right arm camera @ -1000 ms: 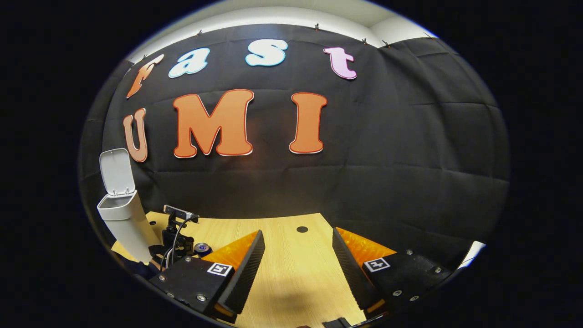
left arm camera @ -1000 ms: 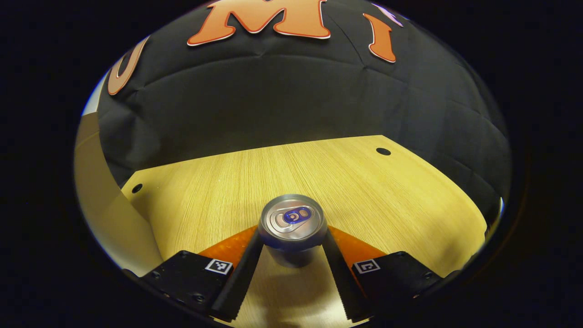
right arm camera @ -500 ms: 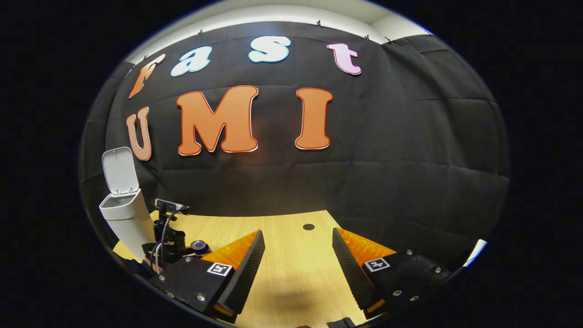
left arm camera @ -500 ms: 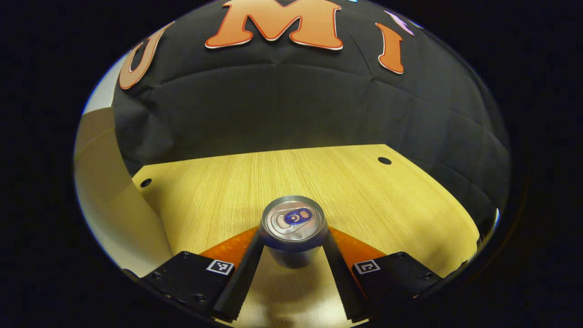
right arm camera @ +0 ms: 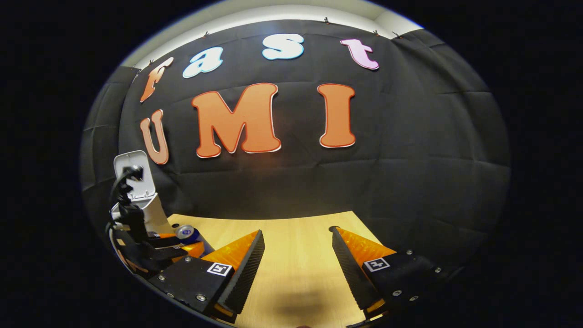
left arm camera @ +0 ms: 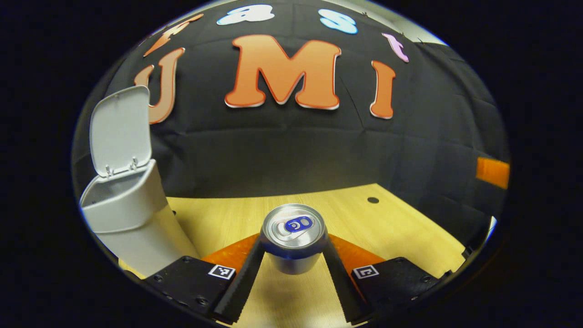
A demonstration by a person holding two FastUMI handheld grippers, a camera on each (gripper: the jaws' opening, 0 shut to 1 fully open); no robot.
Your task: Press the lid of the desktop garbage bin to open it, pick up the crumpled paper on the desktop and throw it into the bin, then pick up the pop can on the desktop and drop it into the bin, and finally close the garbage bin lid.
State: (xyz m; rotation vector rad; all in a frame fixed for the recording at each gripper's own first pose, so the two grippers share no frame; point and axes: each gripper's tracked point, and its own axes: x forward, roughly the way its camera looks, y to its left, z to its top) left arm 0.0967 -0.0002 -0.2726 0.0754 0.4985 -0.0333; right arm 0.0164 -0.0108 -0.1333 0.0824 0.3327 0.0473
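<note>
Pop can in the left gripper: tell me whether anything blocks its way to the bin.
Nothing visible does. The left gripper holds the pop can above the table; the bin stands to its left with its lid raised.

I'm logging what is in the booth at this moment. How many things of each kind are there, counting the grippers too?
Pop can: 1
Garbage bin, lid up: 1
Table: 1
Grippers: 2, the left gripper and the right gripper
Total: 5
</note>
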